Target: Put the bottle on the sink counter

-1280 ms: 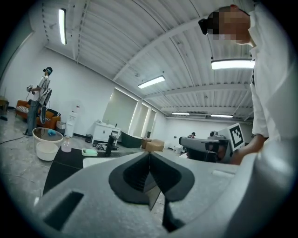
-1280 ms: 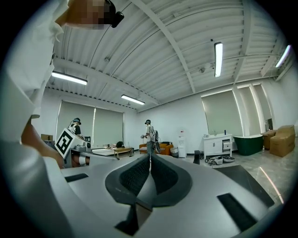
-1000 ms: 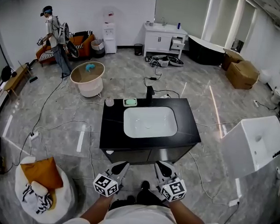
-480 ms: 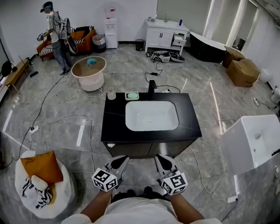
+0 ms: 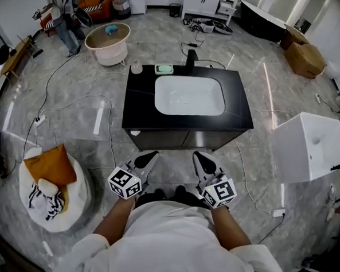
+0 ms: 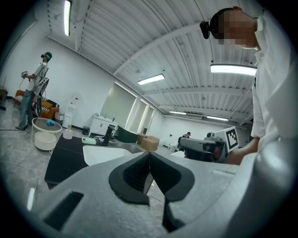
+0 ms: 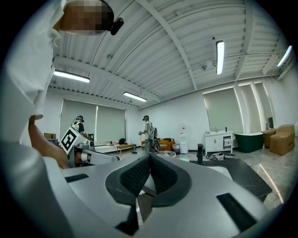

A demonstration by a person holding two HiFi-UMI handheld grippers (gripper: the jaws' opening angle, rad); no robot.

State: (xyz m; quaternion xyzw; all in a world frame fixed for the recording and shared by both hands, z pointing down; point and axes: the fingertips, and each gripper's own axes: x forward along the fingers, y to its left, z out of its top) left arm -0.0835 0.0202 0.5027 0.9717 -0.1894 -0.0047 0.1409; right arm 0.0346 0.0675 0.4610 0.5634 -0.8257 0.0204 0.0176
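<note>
A small clear bottle (image 5: 136,68) stands on the far left corner of the black sink counter (image 5: 138,110), next to a green soap dish (image 5: 164,69); it also shows in the left gripper view as the bottle (image 6: 68,133). The counter holds a white basin (image 5: 189,96) and a dark faucet (image 5: 191,57). My left gripper (image 5: 150,155) and right gripper (image 5: 199,157) are both shut and empty. They hang side by side over the floor just short of the counter's near edge. The shut left gripper (image 6: 149,154) and right gripper (image 7: 150,156) point toward the counter.
A round tub (image 5: 111,40) stands beyond the counter on the left. A white cushion seat with an orange pillow (image 5: 51,180) lies left of me and a white box-like unit (image 5: 310,148) stands to the right. Cables (image 5: 103,151) trail over the floor. A person (image 5: 58,8) stands far left.
The head view has tipped further down, so the counter sits higher in the frame and more of my body shows. Both grippers stay shut, close in front of me.
</note>
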